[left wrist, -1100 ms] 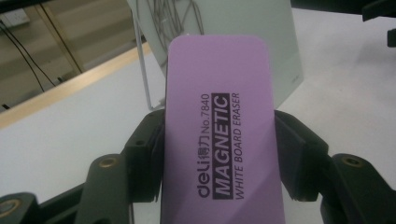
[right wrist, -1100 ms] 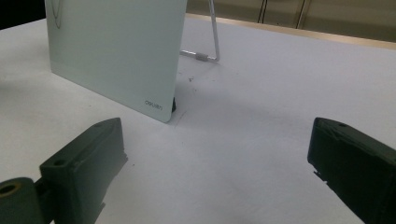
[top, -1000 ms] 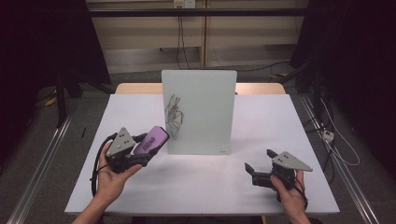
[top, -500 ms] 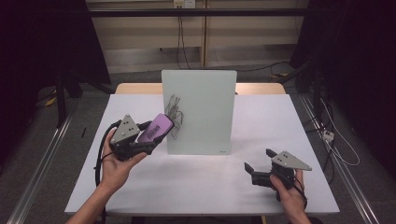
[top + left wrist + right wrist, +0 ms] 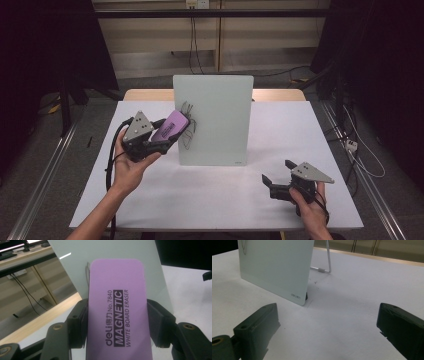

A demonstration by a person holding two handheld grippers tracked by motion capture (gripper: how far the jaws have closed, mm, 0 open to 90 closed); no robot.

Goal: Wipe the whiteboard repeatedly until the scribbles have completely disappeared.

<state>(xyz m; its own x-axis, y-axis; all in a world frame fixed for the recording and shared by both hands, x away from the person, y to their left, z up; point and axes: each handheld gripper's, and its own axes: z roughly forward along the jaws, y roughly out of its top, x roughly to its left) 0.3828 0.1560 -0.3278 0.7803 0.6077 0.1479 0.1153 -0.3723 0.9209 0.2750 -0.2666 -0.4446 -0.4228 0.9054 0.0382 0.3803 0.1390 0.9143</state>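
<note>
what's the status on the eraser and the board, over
Left tongs shut on purple eraser, at the scribble on the whiteboard. Right tongs open, low over the table. Nothing in the way.

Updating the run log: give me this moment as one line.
left gripper: shut on eraser | eraser: at whiteboard scribble | right gripper: open, on table

white table (image 5: 200, 200) carries an upright whiteboard (image 5: 220, 130) on its stand.

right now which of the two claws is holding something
The left claw: its jaws are shut on the purple eraser up at the whiteboard. The right claw sits open near the table, nothing between its jaws.
</note>
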